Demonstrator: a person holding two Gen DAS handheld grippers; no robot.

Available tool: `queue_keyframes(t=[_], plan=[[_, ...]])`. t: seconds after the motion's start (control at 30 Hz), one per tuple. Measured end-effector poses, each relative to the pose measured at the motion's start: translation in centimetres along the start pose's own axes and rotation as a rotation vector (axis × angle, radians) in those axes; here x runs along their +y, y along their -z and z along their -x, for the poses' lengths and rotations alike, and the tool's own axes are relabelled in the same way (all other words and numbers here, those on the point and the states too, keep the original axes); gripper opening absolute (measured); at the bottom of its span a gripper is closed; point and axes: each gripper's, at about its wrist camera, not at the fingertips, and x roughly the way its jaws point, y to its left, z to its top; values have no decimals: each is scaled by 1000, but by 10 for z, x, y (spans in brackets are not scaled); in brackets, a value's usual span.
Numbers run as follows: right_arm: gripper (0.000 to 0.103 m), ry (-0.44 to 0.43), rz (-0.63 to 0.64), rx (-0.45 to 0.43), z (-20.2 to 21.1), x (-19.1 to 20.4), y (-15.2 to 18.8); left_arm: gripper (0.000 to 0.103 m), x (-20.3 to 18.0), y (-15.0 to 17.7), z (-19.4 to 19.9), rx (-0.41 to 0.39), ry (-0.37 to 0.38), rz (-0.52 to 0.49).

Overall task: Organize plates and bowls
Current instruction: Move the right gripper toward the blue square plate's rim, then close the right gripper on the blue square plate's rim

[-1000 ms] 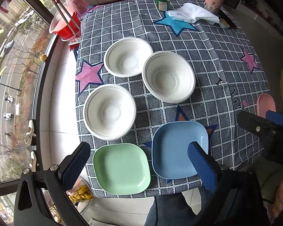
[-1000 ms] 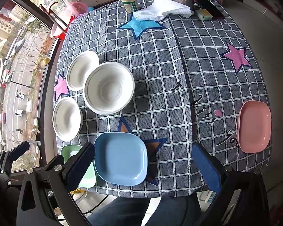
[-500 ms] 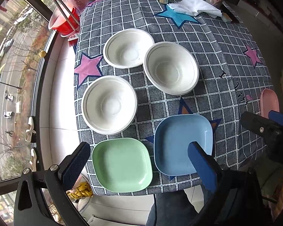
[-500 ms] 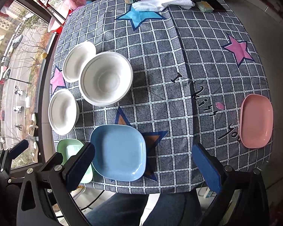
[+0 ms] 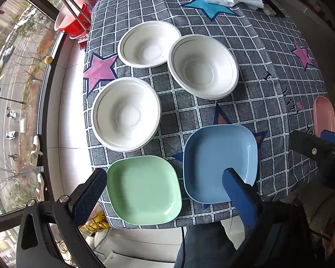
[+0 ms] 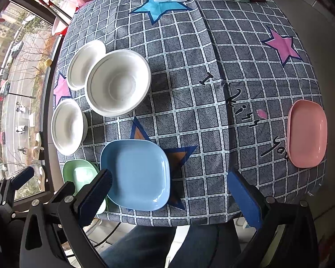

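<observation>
**Ana:** Six dishes, all unstacked. From the left: three white bowls by the window edge, the near bowl (image 5: 126,114), the far bowl (image 5: 148,44) and the right bowl (image 5: 203,65); then the green plate (image 5: 144,189) and blue plate (image 5: 220,162) at the near edge of the worktop (image 5: 268,51), and the pink plate (image 6: 307,132) alone far to the right.

**Ben:** And the fingers?

**Ana:** Both pairs spread wide, holding nothing. The left gripper (image 5: 165,193) hangs above the green plate, the right gripper (image 6: 169,193) above the blue plate's near rim.

**Ben:** So sorting hasn't started.

**Ana:** I'd judge not. A likely first move: lower one pair over a plate rim, close, and lift it onto its neighbour. The rims look thin and slick, so the bite must be square.

**Ben:** Any difference between views?

**Ana:** The left view shows all three bowls apart; the right view overlaps two, but shows the pink plate whole.
</observation>
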Motion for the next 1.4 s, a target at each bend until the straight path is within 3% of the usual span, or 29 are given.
queue_keyframes(t=[0.57, 0.87, 1.2, 1.4], plan=[[103, 46, 0, 87, -44, -8, 8, 103, -8, 4, -48, 74, -56, -34], [103, 97, 30, 168, -92, -9, 17, 103, -9, 5, -82, 125, -94, -38], [103, 138, 52, 223, -130, -14, 18, 103, -17, 11, -103, 152, -90, -46], [103, 136, 101, 238, -152, -9, 36, 103, -31, 9, -110, 158, -89, -82]])
